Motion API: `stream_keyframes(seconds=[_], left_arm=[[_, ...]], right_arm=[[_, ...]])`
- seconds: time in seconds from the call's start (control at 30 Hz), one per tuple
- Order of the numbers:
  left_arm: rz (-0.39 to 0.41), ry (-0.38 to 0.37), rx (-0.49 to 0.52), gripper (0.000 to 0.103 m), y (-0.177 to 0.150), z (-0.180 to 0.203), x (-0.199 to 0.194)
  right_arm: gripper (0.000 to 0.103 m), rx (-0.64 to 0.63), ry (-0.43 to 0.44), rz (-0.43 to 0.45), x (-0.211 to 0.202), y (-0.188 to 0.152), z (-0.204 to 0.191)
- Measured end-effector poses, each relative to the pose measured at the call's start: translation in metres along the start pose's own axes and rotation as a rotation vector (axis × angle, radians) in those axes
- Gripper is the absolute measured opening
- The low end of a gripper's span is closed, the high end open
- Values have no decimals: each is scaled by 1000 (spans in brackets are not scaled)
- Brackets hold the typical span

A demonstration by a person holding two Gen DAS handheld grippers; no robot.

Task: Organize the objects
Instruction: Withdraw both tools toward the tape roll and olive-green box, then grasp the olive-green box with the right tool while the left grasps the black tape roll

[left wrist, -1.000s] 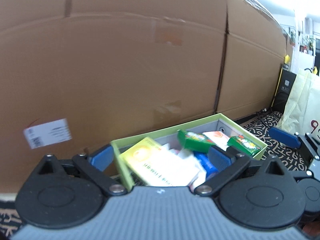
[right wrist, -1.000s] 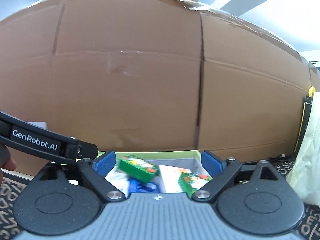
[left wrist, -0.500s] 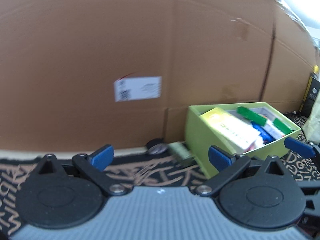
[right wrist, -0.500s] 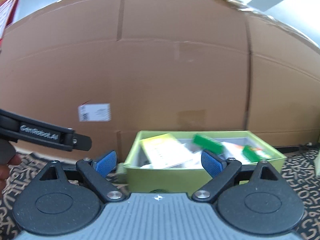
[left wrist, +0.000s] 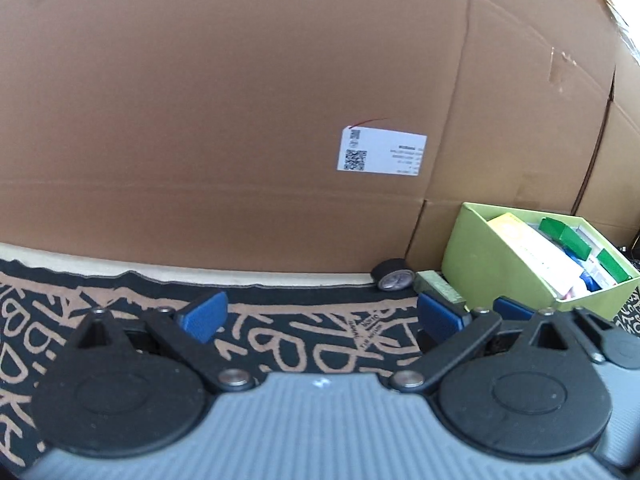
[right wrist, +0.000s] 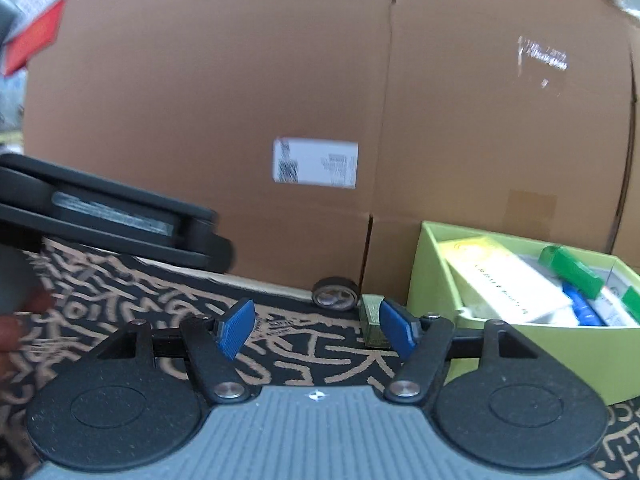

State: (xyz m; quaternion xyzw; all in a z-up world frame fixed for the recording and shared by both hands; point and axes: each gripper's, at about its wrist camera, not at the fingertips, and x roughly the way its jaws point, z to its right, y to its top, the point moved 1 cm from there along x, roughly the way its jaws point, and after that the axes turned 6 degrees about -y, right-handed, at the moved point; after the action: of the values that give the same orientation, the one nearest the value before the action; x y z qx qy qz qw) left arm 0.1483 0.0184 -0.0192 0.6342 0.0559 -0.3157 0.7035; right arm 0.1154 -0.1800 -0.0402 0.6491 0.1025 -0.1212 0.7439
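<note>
A lime green box (left wrist: pixel 484 268) stands on the patterned rug at the right, filled with a yellow-white carton (left wrist: pixel 532 250), green packets (left wrist: pixel 566 234) and a blue item. It also shows in the right wrist view (right wrist: pixel 436 276). A small olive box (right wrist: pixel 372 320) and a black round tin (right wrist: pixel 335 294) lie on the rug just left of it, by the cardboard wall. My left gripper (left wrist: pixel 320 314) is open and empty, left of the green box. My right gripper (right wrist: pixel 318 326) is open and empty, its right finger just in front of the olive box.
A tall cardboard wall (left wrist: pixel 240 100) with a white shipping label (left wrist: pixel 382 151) closes off the back. The black and tan patterned rug (left wrist: pixel 300 340) covers the floor. The left gripper's body (right wrist: pixel 112 216) crosses the left side of the right wrist view.
Both grippers have pulled back and swung left, away from above the green box. The box now sits at the right of both views, and the tin and olive box have come into sight.
</note>
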Motion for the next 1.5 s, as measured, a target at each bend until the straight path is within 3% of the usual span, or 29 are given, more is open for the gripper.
stream_keyframes(seconds=[0.13, 0.23, 0.4, 0.5, 0.57, 0.63, 0.67, 0.83, 1.07, 1.17, 1.23, 1.27, 1.3, 1.5], left_arm=[[-5, -9, 8, 103, 3, -4, 13], [-15, -18, 11, 103, 5, -7, 21], [-15, -34, 10, 103, 0, -13, 23], [-20, -32, 4, 103, -2, -19, 25], [-20, -33, -5, 103, -3, -22, 26], [-24, -37, -16, 103, -2, -25, 29], [-26, -40, -21, 103, -2, -26, 31], [-22, -47, -34, 103, 1, -29, 37], [-24, -77, 17, 99, 4, -35, 43], [-45, -108, 27, 92, 6, -35, 53], [-59, -124, 46, 88, 7, -31, 59], [-64, -130, 62, 87, 7, -29, 62], [-68, -135, 81, 85, 7, -25, 66], [-105, -160, 171, 78, 10, 3, 93]], right_arm=[[72, 41, -69, -67, 27, 4, -1], [69, -2, -142, -98, 32, 3, -11], [43, 20, -265, -110, 29, 1, -2], [40, 98, -299, -131, 27, -1, 13], [39, 130, -369, -124, 25, -2, 18], [49, 131, -417, -109, 22, -2, 17], [56, 115, -413, -96, 21, -1, 13], [56, 4, -278, -67, 19, 5, -14], [56, -9, -326, -168, 67, 12, -9], [56, 15, -298, -253, 88, 12, -1], [50, 73, -260, -290, 95, 11, 7], [31, 106, -240, -288, 94, 11, 13], [26, 125, -230, -286, 91, 10, 16], [26, 159, -194, -245, 57, 3, 30]])
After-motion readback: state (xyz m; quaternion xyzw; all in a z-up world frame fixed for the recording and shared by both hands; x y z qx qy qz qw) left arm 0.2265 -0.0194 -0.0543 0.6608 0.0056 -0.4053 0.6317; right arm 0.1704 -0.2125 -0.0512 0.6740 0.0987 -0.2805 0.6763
